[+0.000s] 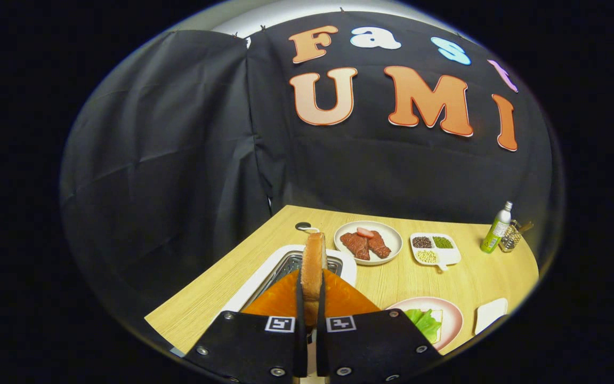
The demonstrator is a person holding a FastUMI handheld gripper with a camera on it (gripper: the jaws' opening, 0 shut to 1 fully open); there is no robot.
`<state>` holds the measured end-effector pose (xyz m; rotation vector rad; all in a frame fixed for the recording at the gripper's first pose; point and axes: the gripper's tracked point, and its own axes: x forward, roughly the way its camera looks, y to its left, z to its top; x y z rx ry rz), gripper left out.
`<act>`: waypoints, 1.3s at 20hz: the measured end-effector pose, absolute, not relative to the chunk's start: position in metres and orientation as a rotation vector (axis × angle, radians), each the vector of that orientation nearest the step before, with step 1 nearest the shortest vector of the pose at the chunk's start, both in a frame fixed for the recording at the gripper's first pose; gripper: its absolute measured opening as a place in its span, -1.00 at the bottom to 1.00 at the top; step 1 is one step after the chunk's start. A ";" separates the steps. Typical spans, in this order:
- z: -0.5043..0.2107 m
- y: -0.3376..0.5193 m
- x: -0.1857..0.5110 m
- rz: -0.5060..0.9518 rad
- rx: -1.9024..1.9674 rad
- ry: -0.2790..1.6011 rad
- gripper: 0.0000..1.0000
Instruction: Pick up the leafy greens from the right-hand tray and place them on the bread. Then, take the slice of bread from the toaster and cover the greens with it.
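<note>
Bread slice (pixel 313 266) pinched edge-on between closed tool (pixel 311 304) fingers.

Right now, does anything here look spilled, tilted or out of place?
Nothing is spilled or damaged. The gripper is shut on the bread slice, held upright on its edge above the toaster. The greens lie on the pink plate.

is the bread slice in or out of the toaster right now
Out. The bread slice stands on edge, pinched in the gripper, lifted above the toaster, whose slot shows bare behind it.
</note>
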<state>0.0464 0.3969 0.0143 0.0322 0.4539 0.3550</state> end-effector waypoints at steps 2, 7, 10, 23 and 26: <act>0.022 0.394 0.049 0.346 0.043 0.433 -0.86; 0.033 0.387 0.052 0.333 0.090 0.413 -0.86; 0.043 0.381 0.054 0.322 0.118 0.390 -0.86; 0.055 0.311 0.059 0.235 0.130 0.342 -0.86; 0.037 0.294 0.056 0.219 0.136 0.373 -0.86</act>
